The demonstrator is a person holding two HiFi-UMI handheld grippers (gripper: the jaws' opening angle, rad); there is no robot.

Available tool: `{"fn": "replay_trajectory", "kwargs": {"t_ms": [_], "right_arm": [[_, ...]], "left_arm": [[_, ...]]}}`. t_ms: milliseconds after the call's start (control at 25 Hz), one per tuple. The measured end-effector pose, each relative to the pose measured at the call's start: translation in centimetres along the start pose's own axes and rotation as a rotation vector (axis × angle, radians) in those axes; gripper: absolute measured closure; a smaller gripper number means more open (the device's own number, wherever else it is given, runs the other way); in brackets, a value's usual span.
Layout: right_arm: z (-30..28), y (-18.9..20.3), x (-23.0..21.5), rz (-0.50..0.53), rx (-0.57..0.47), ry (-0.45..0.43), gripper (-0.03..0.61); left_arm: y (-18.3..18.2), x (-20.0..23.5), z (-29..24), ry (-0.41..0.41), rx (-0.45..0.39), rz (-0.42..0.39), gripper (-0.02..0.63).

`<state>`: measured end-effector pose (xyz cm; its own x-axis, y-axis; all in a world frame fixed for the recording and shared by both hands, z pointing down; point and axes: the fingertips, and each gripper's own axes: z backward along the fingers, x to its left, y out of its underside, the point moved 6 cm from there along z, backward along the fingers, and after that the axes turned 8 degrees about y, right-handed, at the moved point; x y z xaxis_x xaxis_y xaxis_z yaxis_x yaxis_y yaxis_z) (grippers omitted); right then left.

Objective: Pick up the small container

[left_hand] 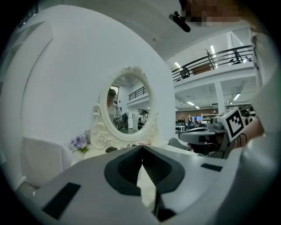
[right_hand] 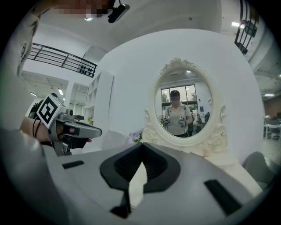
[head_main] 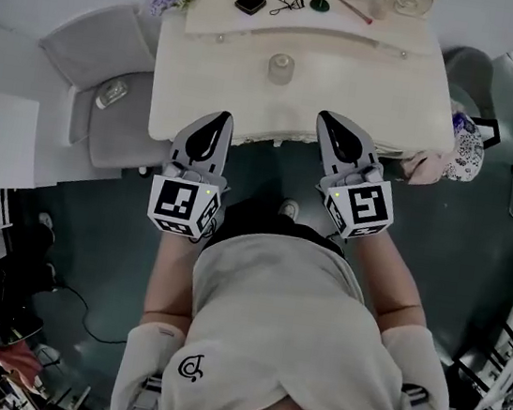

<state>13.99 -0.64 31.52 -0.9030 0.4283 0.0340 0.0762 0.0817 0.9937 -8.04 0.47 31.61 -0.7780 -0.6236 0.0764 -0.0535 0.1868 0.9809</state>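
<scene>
Grey left gripper [head_main: 221, 120] and right gripper [head_main: 330, 121]: jaws clenched, empty, at near edge of cream dressing surface [head_main: 368, 82]. Small clear round container [head_main: 281, 66] sits mid-surface, seen in head view only. Gripper views show oval white-framed mirror [right_hand: 184, 105].

Cream dressing table [head_main: 348, 89], ornate oval mirror [left_hand: 130, 99], grey chair [head_main: 120, 128] beside it — dark floor [head_main: 477, 249], white wall [left_hand: 66, 79]

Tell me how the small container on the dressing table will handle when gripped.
The small container looks round and squat, so it likely stays upright but could roll if toppled. Its pale, smooth-looking surface may slip in a grip. Being small, it is probably light.
</scene>
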Motion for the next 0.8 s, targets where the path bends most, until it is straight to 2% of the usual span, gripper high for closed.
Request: {"fn": "replay_trajectory", "kwargs": {"t_ms": [240, 480, 680, 800], "right_arm": [[-5.8, 2.1, -2.5, -0.018, 0.05, -0.034, 0.571], [-11.2, 3.8, -4.8, -0.005, 0.076, -0.02, 0.571], [-14.8, 5.2, -5.8, -0.012, 0.103, -0.036, 0.571], [-16.5, 6.5, -6.4, -0.032, 0.124, -0.048, 0.571]], "left_arm": [[1.8, 3.7, -5.6, 0.012, 0.017, 0.036, 0.603], [4.3, 7.1, -11.0, 0.098, 0.021, 0.084, 0.603], [5.4, 9.0, -14.2, 0.141, 0.031, 0.048, 0.601], [6.9, 9.7, -15.8, 0.15, 0.058, 0.073, 0.574]]}}
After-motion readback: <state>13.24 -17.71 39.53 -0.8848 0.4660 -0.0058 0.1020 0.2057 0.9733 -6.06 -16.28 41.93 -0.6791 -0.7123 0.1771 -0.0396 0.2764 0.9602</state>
